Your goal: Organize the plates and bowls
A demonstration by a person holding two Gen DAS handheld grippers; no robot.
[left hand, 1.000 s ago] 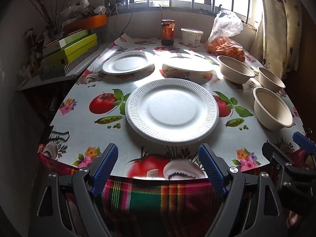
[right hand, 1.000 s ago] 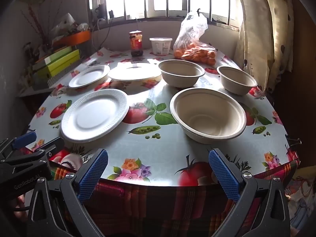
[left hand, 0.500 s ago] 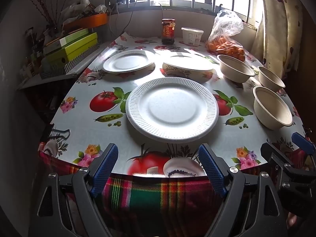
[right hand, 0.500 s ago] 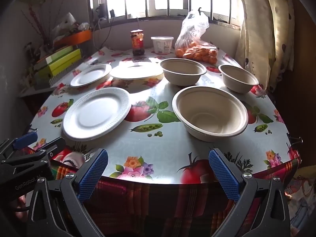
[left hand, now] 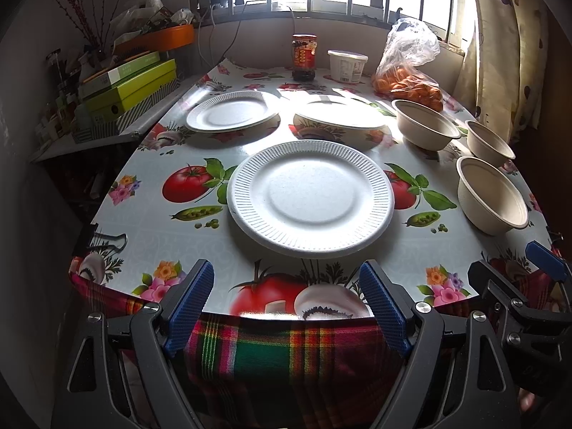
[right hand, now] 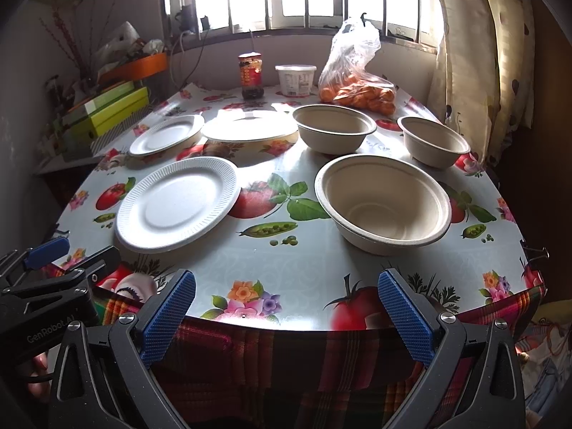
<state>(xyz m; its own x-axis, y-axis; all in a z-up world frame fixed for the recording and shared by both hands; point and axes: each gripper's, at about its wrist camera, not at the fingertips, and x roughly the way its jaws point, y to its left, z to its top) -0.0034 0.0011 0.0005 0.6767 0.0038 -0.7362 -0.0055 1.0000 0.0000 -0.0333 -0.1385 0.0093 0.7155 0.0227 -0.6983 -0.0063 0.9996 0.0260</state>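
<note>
A large white paper plate (left hand: 310,198) lies near the front of the table; it also shows in the right wrist view (right hand: 177,203). A smaller white plate (left hand: 232,110) lies at the back left. A third plate (left hand: 339,114) rests on a patterned bowl. Three beige bowls stand at the right: near (right hand: 382,202), far middle (right hand: 334,127), far right (right hand: 433,141). My left gripper (left hand: 286,300) is open and empty at the table's front edge, in front of the large plate. My right gripper (right hand: 286,307) is open and empty, in front of the near bowl.
At the back stand a sauce jar (left hand: 304,57), a white tub (left hand: 346,66) and a bag of oranges (left hand: 407,78). Green boxes (left hand: 132,85) sit on a shelf at the left. A curtain (right hand: 482,57) hangs at the right. Binder clips (left hand: 107,239) hold the tablecloth.
Both grippers have drifted slightly back and up from the table edge. Nothing on the table has moved.
</note>
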